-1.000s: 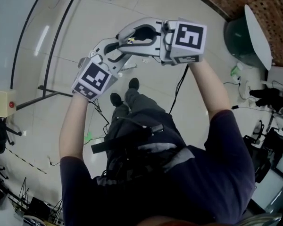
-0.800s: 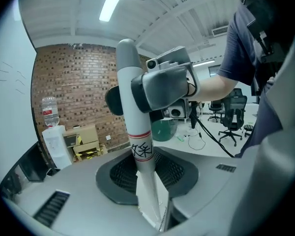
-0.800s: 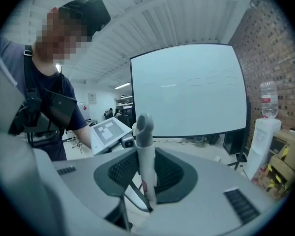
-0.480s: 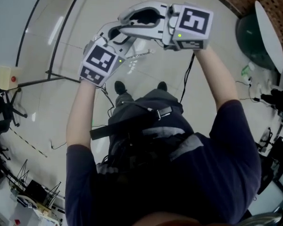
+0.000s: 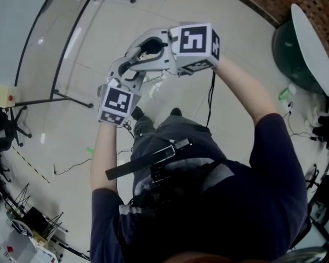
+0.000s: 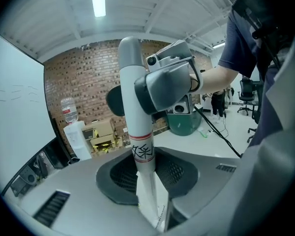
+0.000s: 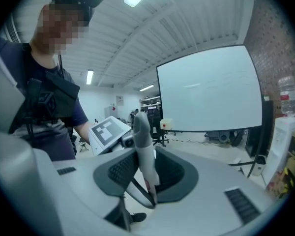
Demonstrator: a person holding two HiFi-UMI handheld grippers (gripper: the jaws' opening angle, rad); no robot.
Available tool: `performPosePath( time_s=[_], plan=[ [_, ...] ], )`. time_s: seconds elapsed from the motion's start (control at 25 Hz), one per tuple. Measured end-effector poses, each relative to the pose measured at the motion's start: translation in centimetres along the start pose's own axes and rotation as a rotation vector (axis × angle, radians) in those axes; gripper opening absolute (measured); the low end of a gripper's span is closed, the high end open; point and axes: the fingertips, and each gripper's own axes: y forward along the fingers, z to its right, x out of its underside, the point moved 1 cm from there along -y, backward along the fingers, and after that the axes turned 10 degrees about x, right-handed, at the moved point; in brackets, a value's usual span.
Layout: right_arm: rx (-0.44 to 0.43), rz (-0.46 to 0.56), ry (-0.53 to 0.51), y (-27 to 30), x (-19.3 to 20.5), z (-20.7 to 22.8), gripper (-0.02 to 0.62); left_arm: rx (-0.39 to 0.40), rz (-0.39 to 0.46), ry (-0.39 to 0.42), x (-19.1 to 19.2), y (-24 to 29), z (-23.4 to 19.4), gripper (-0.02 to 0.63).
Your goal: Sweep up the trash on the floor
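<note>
Both grippers hold one white handle in front of the person's chest. In the left gripper view the white handle (image 6: 135,107), with red bands and a printed label, rises between the jaws of my left gripper (image 6: 147,181) and on into my right gripper (image 6: 169,82) above. My right gripper (image 7: 147,176) is closed on the handle's (image 7: 143,151) rounded upper part. The left gripper's marker cube (image 7: 108,132) sits just beyond. From the head view, the left gripper (image 5: 132,75) and right gripper (image 5: 145,47) are close together over the tiled floor. The handle's lower end is hidden.
A green bin with a white lid (image 5: 296,43) stands at the right. Black stand legs (image 5: 71,37) cross the floor at the left, near a yellow box (image 5: 5,97). A cable (image 5: 211,100) trails by the person's shoes (image 5: 137,114). A small green scrap (image 5: 89,150) lies on the tiles.
Both grippers have swung together to the left and slightly down in the head view, still holding the handle. The person has stepped, and the floor has shifted beneath them.
</note>
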Motion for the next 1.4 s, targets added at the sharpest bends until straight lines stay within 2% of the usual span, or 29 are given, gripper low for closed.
performPosePath(
  time_s=[0.28, 0.44, 0.64, 0.8, 0.92, 1.12, 1.24, 1.4],
  plan=[
    [-0.005, 0.005, 0.078, -0.2, 3.2, 1.1, 0.126, 0.001, 0.052, -0.116, 1.8, 3.0, 0.9, 0.087],
    [0.0, -0.092, 0.113, -0.4, 6.8, 1.6, 0.126, 0.038, 0.074, -0.157, 3.8, 5.5, 1.9, 0.087],
    [0.016, -0.158, 0.175, -0.5, 10.4, 2.3, 0.126, 0.085, 0.123, -0.213, 5.8, 8.6, 2.8, 0.086],
    [0.001, -0.221, 0.207, 0.6, 12.3, 3.9, 0.129, 0.111, 0.166, -0.267, 7.3, 10.1, 1.8, 0.086],
    [-0.025, -0.229, 0.22, 2.0, 13.2, 5.6, 0.129, 0.121, 0.182, -0.317, 8.7, 10.8, 0.4, 0.084],
    [-0.076, -0.211, 0.242, 2.3, 14.5, 7.5, 0.127, 0.088, 0.171, -0.351, 9.7, 12.4, -1.0, 0.084],
    [-0.132, -0.227, 0.23, 2.3, 15.6, 8.6, 0.129, 0.047, 0.135, -0.364, 10.6, 13.5, -1.9, 0.084],
    [-0.221, -0.234, 0.205, 2.1, 18.2, 10.0, 0.129, -0.04, 0.092, -0.454, 12.4, 15.8, -2.9, 0.084]
  ],
)
